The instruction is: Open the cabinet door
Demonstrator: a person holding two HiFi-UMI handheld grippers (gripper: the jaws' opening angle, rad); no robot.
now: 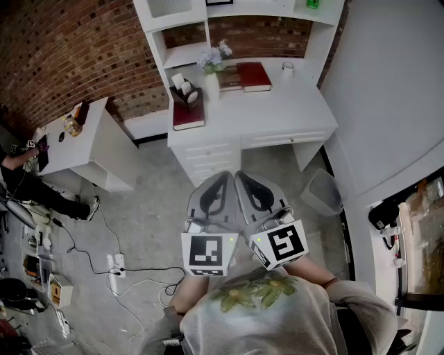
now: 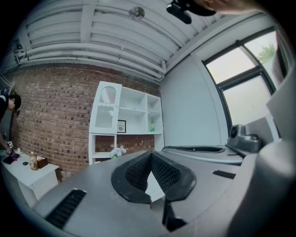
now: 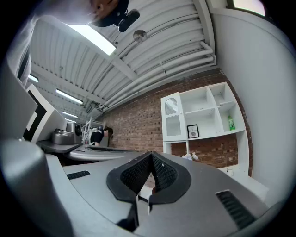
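The white cabinet door (image 2: 106, 113) with an arched window is closed at the upper left of the hutch on the white desk (image 1: 277, 104). In the right gripper view the cabinet door (image 3: 172, 122) shows the same way; in the head view only its lower edge (image 1: 168, 8) is in frame. My left gripper (image 1: 225, 175) and right gripper (image 1: 240, 175) are held side by side near my chest, pointing at the desk and far from the door. Both are shut with nothing between their fingers, as the left gripper (image 2: 151, 154) and the right gripper (image 3: 151, 154) show in their own views.
On the desk lie two red books (image 1: 254, 76), a vase of flowers (image 1: 212, 66), a mug (image 1: 288, 68) and a small box (image 1: 186, 90). A waste bin (image 1: 324, 193) stands right of the desk. A second white table (image 1: 83, 142), floor cables (image 1: 114, 263) and a seated person (image 1: 21, 177) are at the left.
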